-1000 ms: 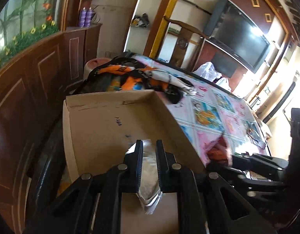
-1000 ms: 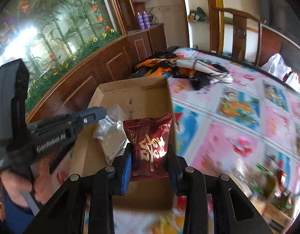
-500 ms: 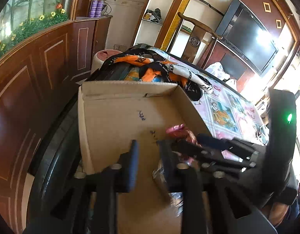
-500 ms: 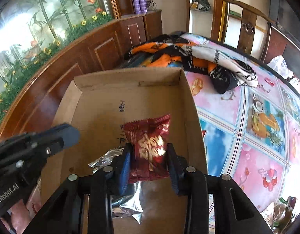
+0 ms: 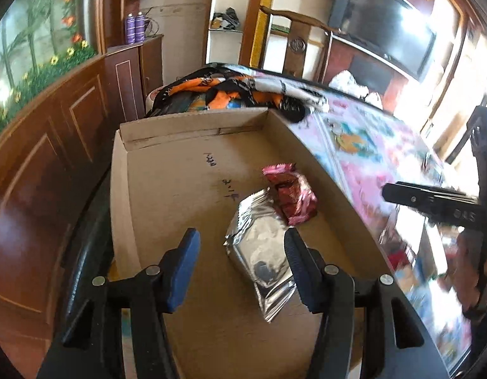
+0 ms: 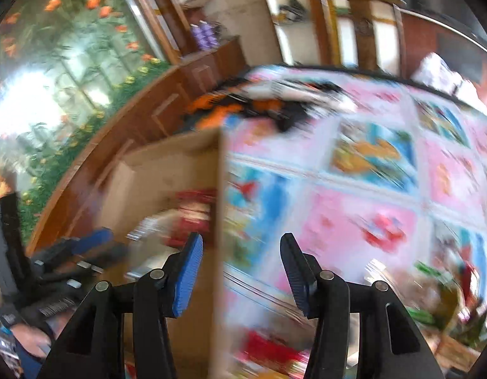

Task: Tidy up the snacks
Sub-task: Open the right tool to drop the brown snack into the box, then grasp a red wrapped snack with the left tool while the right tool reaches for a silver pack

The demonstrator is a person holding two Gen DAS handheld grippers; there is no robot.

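Note:
An open cardboard box [image 5: 167, 189] holds a silver foil packet [image 5: 262, 246] and a red snack packet [image 5: 290, 195] lying side by side on its floor. My left gripper [image 5: 241, 268] hangs over the box, its jaws opening; the silver packet lies loose below and between them, untouched by the pads. In the blurred right wrist view, my right gripper [image 6: 241, 271] is over the box's right wall [image 6: 218, 221], jaws opening with nothing between them. The red packet [image 6: 192, 214] shows inside the box. The right gripper [image 5: 433, 202] also shows at the right in the left wrist view.
The box sits at the left end of a table covered with a pink and blue fruit-print cloth [image 6: 354, 189]. A black and orange cloth heap [image 5: 237, 91] lies behind the box. Several more snacks [image 6: 433, 300] lie blurred at the front right. Wooden panelling [image 5: 53, 158] runs along the left.
Both grippers have opened: the left let go of the silver packet and the right let go of the red packet, both now lying in the box. The right gripper has swung rightwards off the box.

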